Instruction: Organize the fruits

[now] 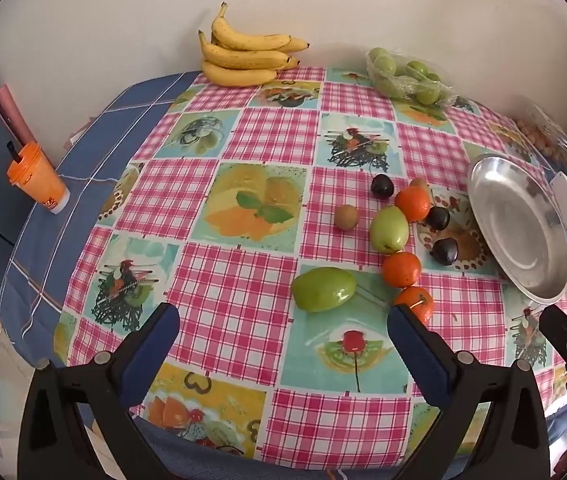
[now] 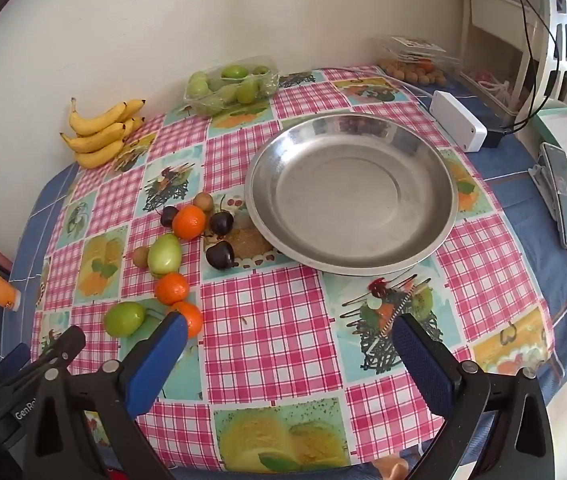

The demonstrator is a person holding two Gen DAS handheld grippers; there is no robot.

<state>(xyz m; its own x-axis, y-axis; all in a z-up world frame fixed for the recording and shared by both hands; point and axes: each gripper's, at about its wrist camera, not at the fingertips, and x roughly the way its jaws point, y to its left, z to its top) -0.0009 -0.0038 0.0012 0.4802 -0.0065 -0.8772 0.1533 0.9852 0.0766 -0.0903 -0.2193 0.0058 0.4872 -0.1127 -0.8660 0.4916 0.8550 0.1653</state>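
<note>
Start of sorting: both the left hand-held gripper [image 1: 283, 316] and right hand-held gripper [image 2: 289, 326] hover fully open and empty over the table [image 1: 243, 280]; loose fruit [image 2: 171, 256] lies beside the empty metal dish [image 2: 349, 196], so next move likely grasps the nearest green fruit [image 1: 323, 289].

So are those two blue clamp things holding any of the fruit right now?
No, nothing is held. The left gripper and the right gripper both stand wide open above the tablecloth, with no fruit between their fingers.

Your left gripper [image 1: 283, 332] and right gripper [image 2: 289, 342] are black frames with silver screws and blue-padded jaws, one arm lettered "GenRo".
</note>
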